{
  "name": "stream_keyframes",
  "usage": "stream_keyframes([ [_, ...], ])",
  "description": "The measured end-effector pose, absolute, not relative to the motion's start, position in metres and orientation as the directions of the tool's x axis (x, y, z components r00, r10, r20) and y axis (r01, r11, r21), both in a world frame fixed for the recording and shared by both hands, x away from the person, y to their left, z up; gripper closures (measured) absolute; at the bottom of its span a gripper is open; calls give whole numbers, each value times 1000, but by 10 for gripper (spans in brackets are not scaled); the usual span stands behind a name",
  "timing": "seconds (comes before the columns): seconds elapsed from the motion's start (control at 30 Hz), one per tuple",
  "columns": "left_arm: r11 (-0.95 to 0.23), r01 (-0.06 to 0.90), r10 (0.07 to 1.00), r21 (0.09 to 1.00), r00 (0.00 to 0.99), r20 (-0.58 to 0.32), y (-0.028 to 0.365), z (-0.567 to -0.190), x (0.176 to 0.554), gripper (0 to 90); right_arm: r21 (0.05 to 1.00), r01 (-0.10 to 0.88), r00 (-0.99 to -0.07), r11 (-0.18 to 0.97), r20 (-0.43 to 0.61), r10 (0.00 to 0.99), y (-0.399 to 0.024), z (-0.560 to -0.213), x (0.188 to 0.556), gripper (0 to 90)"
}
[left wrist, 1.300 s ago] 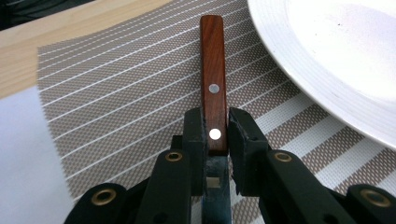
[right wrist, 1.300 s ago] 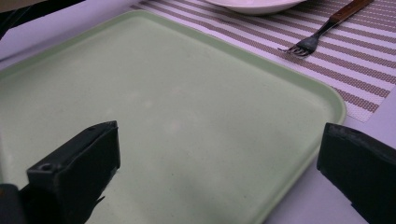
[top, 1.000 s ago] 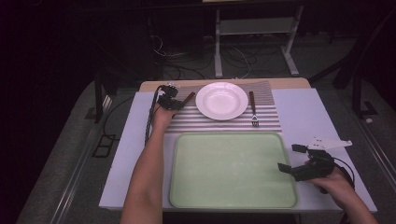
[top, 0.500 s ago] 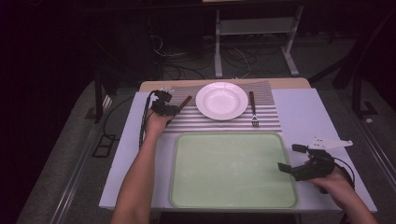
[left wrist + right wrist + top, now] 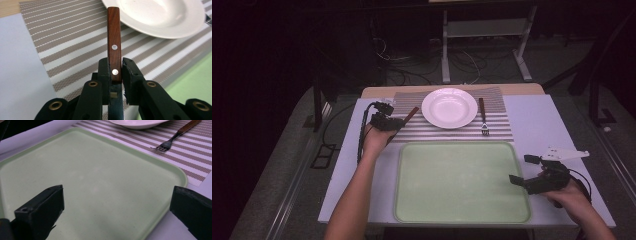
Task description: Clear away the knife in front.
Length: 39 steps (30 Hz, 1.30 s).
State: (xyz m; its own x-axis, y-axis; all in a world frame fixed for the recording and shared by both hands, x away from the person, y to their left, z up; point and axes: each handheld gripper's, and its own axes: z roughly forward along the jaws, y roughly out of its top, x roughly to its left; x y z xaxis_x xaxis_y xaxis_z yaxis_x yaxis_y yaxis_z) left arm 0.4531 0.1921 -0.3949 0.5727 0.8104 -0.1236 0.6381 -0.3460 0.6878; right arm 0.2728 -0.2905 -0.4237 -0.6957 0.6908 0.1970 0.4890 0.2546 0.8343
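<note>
A table knife with a riveted dark-wood handle (image 5: 114,47) is clamped at its handle base between the jaws of the left gripper (image 5: 115,72), lifted over the striped woven placemat (image 5: 62,45) just left of the round white ceramic plate (image 5: 449,107). Held so narrowly, the knife could pivot or slip and strike the plate's rim. The right gripper (image 5: 532,172) hangs with jaws spread and nothing between them over the pale green plastic tray (image 5: 95,182), near the wood-handled fork (image 5: 175,137).
</note>
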Motion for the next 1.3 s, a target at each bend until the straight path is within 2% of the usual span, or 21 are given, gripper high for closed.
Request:
stream_keyframes([
  [0.37,-325,627,783,708,598,-171,185,-393,424,772,837,486,-697,252,197,690,-291,-423,272,0],
  [1.3,-388,568,689,726,702,-181,144,-395,341,772,841,477,-703,256,190,685,-290,-423,269,0],
])
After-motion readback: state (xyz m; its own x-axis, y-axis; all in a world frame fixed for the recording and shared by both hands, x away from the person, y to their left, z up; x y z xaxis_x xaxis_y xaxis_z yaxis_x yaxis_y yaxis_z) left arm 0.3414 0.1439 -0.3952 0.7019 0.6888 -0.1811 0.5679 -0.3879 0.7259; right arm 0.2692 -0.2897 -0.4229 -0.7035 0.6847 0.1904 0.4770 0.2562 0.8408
